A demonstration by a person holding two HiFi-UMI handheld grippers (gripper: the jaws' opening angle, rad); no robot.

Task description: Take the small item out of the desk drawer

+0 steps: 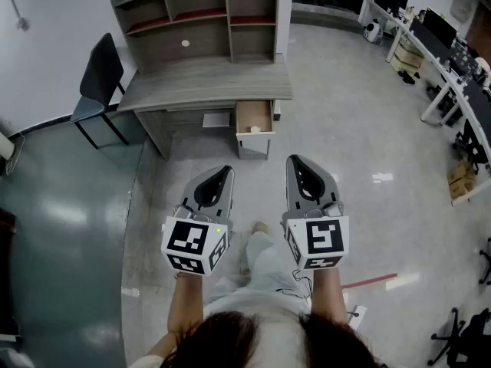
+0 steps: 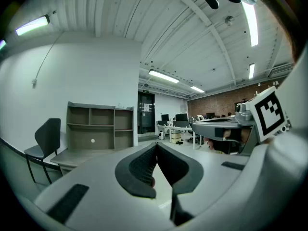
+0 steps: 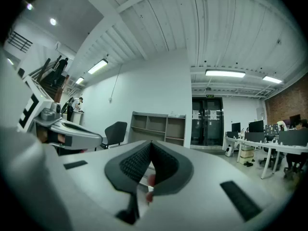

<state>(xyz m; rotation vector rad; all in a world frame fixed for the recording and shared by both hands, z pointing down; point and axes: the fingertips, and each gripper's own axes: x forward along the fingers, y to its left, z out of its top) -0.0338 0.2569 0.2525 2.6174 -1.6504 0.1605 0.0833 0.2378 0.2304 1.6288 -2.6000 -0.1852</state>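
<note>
Both tongs are out in front of you, roughly level and well apart from the desk. The left tongs have their pads meeting at the tip in the left gripper view: closed, nothing between them. The right tongs are fully closed too, and empty. The target is a small white item in the open desk drawer. It lies well ahead of both tips, about midway between the two tongs' lines, at the end of the drawer nearest you. The chair is far off to the left of the left tongs. The shelf unit stands beyond the drawer.

I judge you're at the approach, with no reach begun. Walk in until the drawer sits just below the tips, then choose one pair of tongs. Open its jaws before going in, not inside the drawer. Tilt the tips down and come from above, so the drawer's front and side walls don't block you. Straddle the item, close gently, then lift straight up clear of the rim. Park the other tongs off to the side. The item's shape can't be made out from here, so check in the gripper view that it sits between the pads before closing. Don't mistake the white round spot in the shelf unit for it.
</note>
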